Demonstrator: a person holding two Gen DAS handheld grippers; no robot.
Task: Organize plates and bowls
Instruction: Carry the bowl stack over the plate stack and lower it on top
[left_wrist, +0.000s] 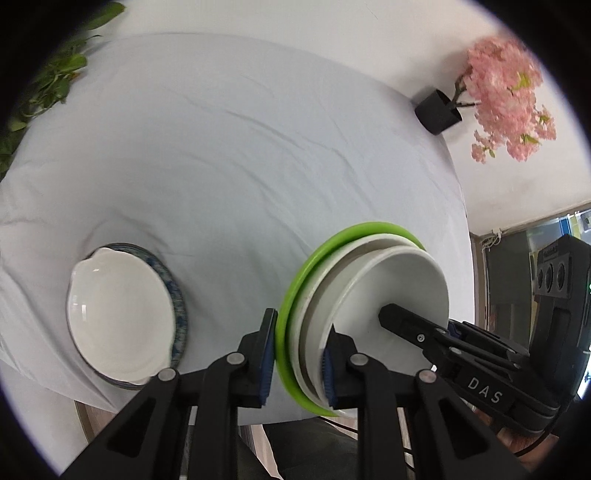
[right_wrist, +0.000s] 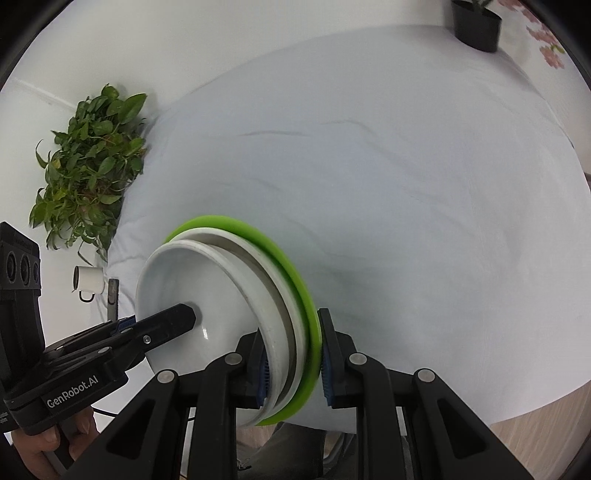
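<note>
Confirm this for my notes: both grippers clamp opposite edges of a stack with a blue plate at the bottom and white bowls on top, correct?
Not quite: the bottom plate is green, not blue, as both wrist views show. The left gripper and right gripper do clamp opposite edges, with white bowls on top.

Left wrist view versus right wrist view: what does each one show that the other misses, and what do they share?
Only the left wrist view shows the white bowl sitting on a blue-patterned plate on the table, plus the pink blossoms.

Only the right wrist view shows the leafy green plant in full, a white mug, and the hand holding the left gripper.

Both show the stack of green plate, white plate and white bowl gripped at opposite rims by both grippers, the tablecloth and the black pot.
</note>
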